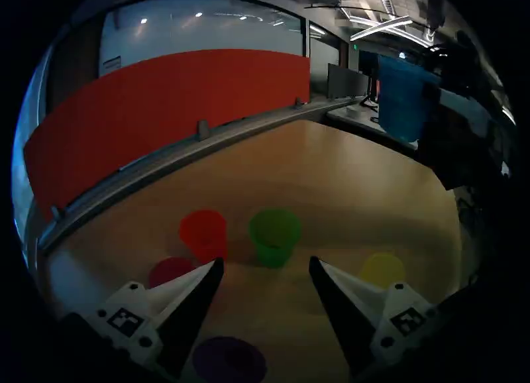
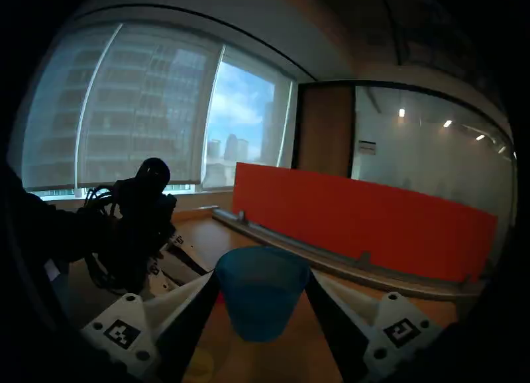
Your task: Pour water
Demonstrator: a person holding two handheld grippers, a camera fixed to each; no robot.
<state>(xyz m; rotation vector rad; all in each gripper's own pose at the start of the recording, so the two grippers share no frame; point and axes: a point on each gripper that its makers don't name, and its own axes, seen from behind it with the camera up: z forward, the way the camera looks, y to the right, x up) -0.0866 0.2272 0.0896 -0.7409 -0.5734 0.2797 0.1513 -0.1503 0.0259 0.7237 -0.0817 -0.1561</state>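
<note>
Blue cup (image 2: 263,297): held in the right gripper (image 2: 263,273), one finger pressed to each side, rim up, seen side-on. It sits dead centre in the right gripper view, lifted clear above the wooden table (image 1: 344,177). Can't tell whether there is water in it.

Left gripper (image 1: 265,260): jaws wide, nothing between them, hovering over the table. In the left gripper view:
- green cup (image 1: 274,236) at 12 o'clock, just past the fingertips
- red cup (image 1: 204,234) at 11, just beside the green one, not touching
- dark red cup (image 1: 171,270) at 9, partly behind the left finger
- yellow cup (image 1: 382,269) at 3, partly behind the right finger
- purple cup (image 1: 230,360) at 6, closest to the camera

All five look upright and apart from each other.

Red partition (image 1: 165,111) runs along the table's far edge, at 10 to 12. In the right gripper view the left gripper shows at 9 o'clock of the blue cup, dark against the window (image 2: 132,118), so detail is hard to make out.
</note>
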